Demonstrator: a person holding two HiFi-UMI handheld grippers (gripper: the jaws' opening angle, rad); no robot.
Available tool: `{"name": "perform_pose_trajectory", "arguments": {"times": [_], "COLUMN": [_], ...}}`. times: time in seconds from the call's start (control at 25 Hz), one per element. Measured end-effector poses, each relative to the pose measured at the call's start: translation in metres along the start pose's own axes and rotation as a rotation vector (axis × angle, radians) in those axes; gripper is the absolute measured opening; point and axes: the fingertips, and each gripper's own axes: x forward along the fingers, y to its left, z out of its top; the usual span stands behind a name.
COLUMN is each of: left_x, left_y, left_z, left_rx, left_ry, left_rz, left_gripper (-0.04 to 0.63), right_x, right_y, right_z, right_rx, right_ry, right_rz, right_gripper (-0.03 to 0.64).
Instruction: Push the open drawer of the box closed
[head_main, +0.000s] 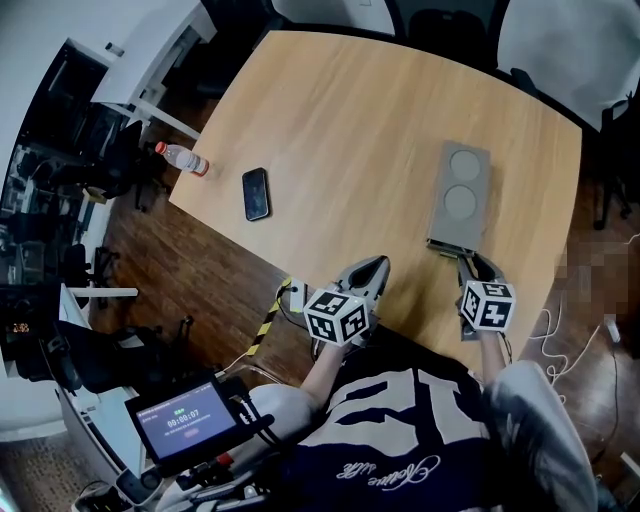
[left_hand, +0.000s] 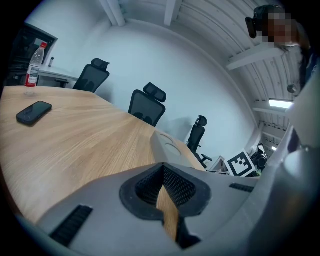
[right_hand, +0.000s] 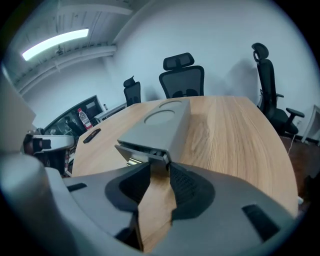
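A flat grey box (head_main: 460, 190) with two round recesses on top lies on the wooden table (head_main: 340, 130) at the right. Its drawer (head_main: 448, 246) sticks out a little at the near end. My right gripper (head_main: 478, 268) is just in front of that drawer, jaws open. In the right gripper view the drawer front (right_hand: 141, 151) shows a narrow gap under the box (right_hand: 162, 122), and its right corner sits right at my right gripper (right_hand: 159, 167), between the fingertips. My left gripper (head_main: 366, 276) rests near the table's front edge, left of the box, shut and empty (left_hand: 163, 167).
A black phone (head_main: 256, 193) and a water bottle (head_main: 182, 158) lie at the table's left side. Office chairs (right_hand: 182, 75) stand beyond the far edge. A small screen (head_main: 190, 418) sits low at my left. The table's front edge runs just below both grippers.
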Motion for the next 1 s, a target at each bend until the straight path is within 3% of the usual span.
{"name": "perform_pose_trajectory", "arguments": {"times": [0.36, 0.76, 0.92, 1.0], "left_x": [0.001, -0.021, -0.058, -0.07], "left_y": [0.004, 0.007, -0.026, -0.032], "left_z": [0.0, 0.006, 0.001, -0.002], "left_rx": [0.018, 0.047, 0.056, 0.066], "left_ry": [-0.003, -0.049, -0.052, -0.051], "left_rz": [-0.005, -0.001, -0.019, -0.024], "left_gripper": [0.002, 0.002, 0.002, 0.002], "right_x": [0.02, 0.028, -0.006, -0.01], "right_y": [-0.009, -0.012, -0.006, -0.001], "right_z": [0.004, 0.006, 0.006, 0.008], "right_rx": [0.198, 0.257, 0.406, 0.462], "right_ry": [-0.003, 0.008, 0.01, -0.004], "right_rz": [-0.079, -0.132, -0.14, -0.133], "right_gripper": [0.115, 0.115, 0.114, 0.072]}}
